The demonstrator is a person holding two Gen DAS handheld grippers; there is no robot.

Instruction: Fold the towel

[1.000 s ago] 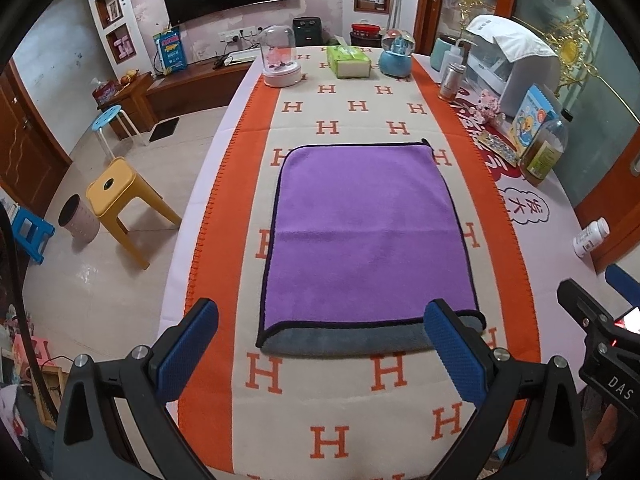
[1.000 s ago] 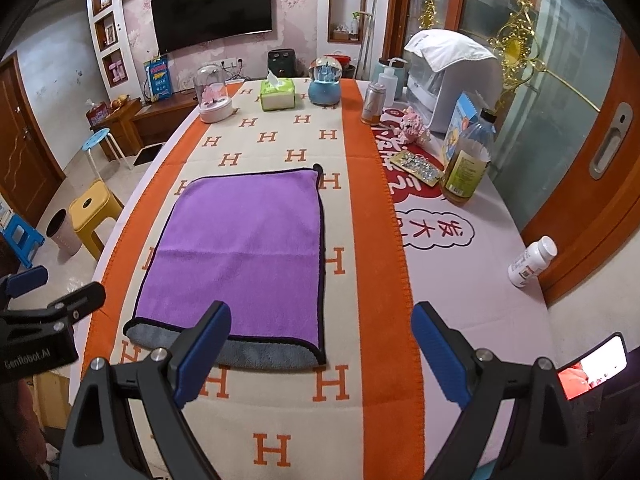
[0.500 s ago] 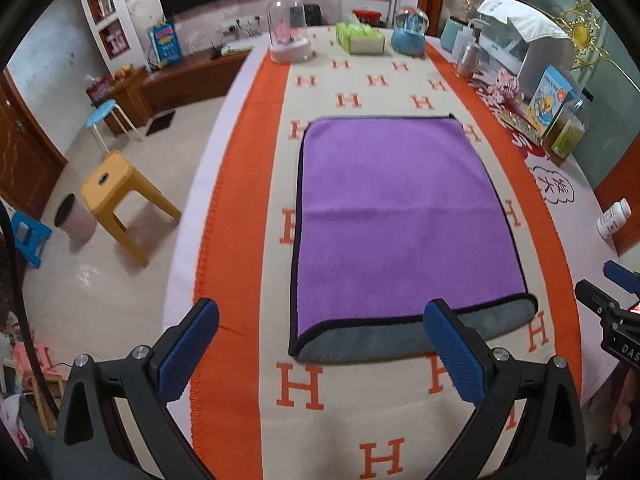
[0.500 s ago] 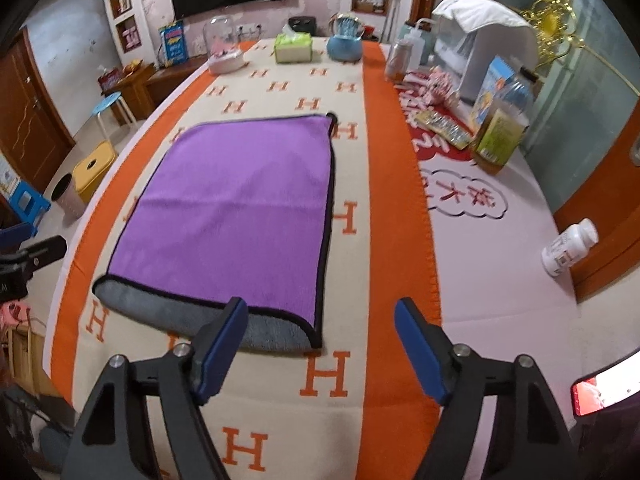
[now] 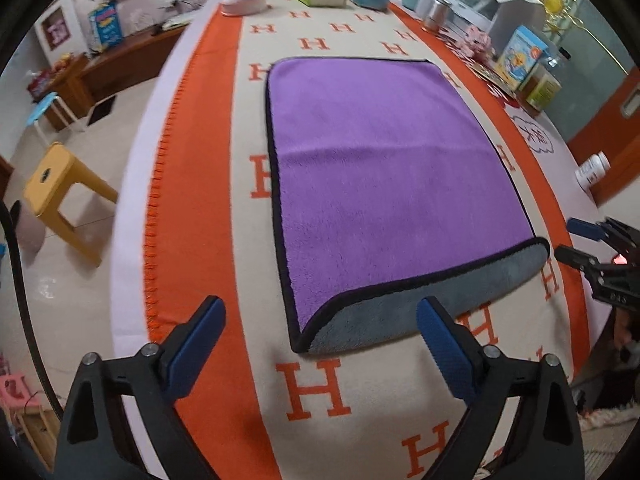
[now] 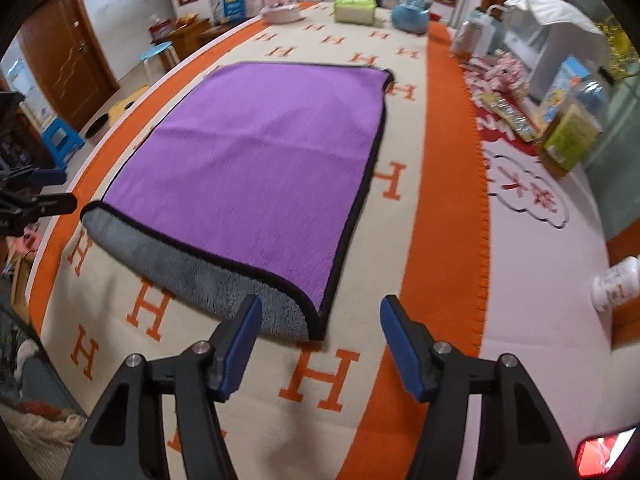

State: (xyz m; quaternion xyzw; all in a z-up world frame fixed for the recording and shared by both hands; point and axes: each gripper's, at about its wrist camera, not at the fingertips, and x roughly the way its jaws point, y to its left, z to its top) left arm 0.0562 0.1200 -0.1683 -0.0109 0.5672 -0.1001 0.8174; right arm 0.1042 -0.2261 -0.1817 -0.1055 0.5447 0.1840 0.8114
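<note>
One towel (image 5: 384, 176), fluffy purple pile w/ black piping, mid-frame in both views, lying flat on my H-print cloth (image 5: 316, 392); its near edge is folded short, showing a plush grey strip (image 5: 432, 304) of underside. My left tongs (image 5: 320, 344) are spread wide, nothing gripped, above the lower-left corner; right tongs (image 6: 320, 336) likewise released over the lower-right corner. Two blue ribbed pads per tong. One white bottle (image 6: 616, 280) lies at right edge.

I see even, bright indoor light with only soft shadows. Both fisheye views bend strongly at the dark edges. The far clutter is motion-blurred; the towel (image 5: 392, 184) stays fairly sharp.
</note>
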